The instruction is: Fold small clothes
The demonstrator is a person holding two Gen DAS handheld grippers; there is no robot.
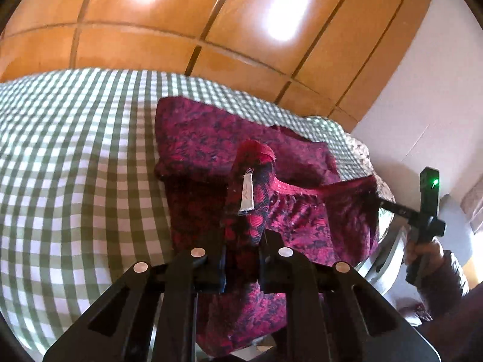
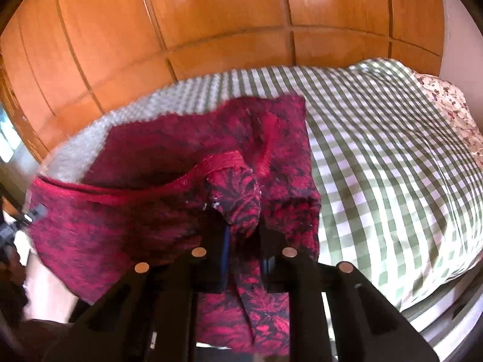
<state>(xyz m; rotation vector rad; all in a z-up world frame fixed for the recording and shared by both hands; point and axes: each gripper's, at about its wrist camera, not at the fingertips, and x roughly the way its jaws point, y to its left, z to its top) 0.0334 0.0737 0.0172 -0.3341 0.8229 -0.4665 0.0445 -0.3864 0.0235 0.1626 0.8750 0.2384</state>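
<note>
Green-and-white checked cover (image 2: 392, 157) spread over the bed, rumpled toward the near edge. Floral pillow (image 2: 449, 105) at the bed's far right corner. Glossy wooden wardrobe (image 1: 211, 24) behind the far edge. White wall (image 1: 437, 90) right of it.

Garment (image 1: 211, 150) on bed (image 1: 75, 150); wardrobe (image 1: 181, 15) behind bed.
</note>
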